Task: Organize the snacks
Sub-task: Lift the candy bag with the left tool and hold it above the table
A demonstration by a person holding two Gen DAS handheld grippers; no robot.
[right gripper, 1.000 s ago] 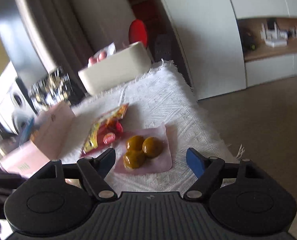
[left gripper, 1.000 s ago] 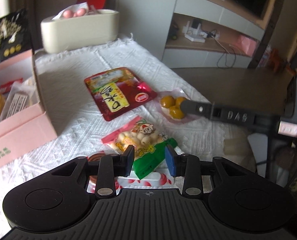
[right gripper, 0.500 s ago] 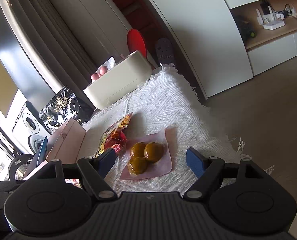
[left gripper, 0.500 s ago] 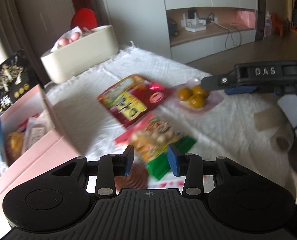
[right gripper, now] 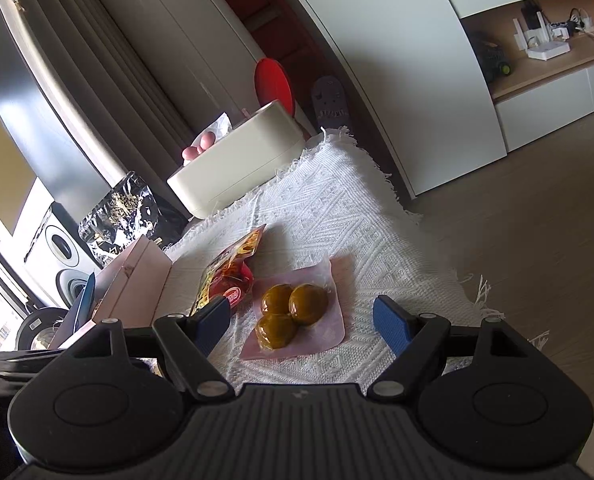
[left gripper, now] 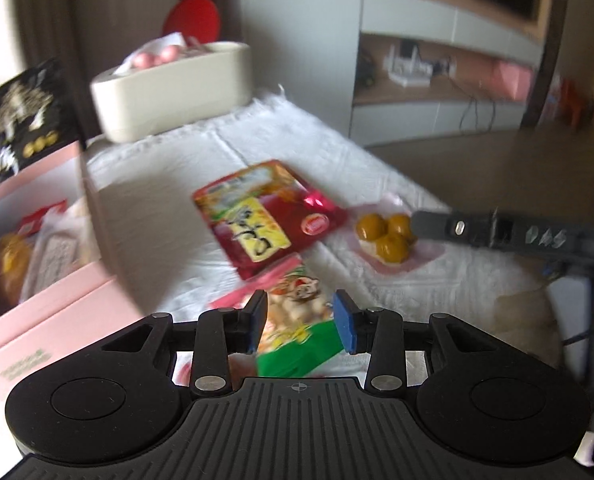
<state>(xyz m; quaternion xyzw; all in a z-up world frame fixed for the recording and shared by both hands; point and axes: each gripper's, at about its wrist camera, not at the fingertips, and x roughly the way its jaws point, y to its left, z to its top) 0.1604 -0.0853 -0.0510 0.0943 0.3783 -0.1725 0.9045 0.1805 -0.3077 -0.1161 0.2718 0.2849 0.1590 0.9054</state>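
Observation:
A snack pack [left gripper: 297, 300] with a cartoon face and a green end lies on the white cloth [left gripper: 157, 184]. My left gripper [left gripper: 300, 322] hangs over it with the pack between its closing jaws; the blue pads are not seen pressing on it. Further off lie a red pouch [left gripper: 265, 212] and a pink pack of three brown-yellow balls [left gripper: 385, 236]. One finger [left gripper: 457, 226] of the right gripper reaches in beside that pack. In the right wrist view, my right gripper [right gripper: 301, 318] stands open, its fingers on either side of the ball pack [right gripper: 293, 312], apart from it.
A pink box [left gripper: 57, 300] holding several snacks stands at the left, with a black bag [left gripper: 17, 116] behind it. A cream container [left gripper: 169, 88] sits at the far end of the cloth. The cloth's fringed edge [right gripper: 469, 292] drops to the floor on the right.
My left gripper has come in closer over the cartoon snack pack, which now sits further between its fingers. The right gripper has rolled a little but stays over the ball pack.

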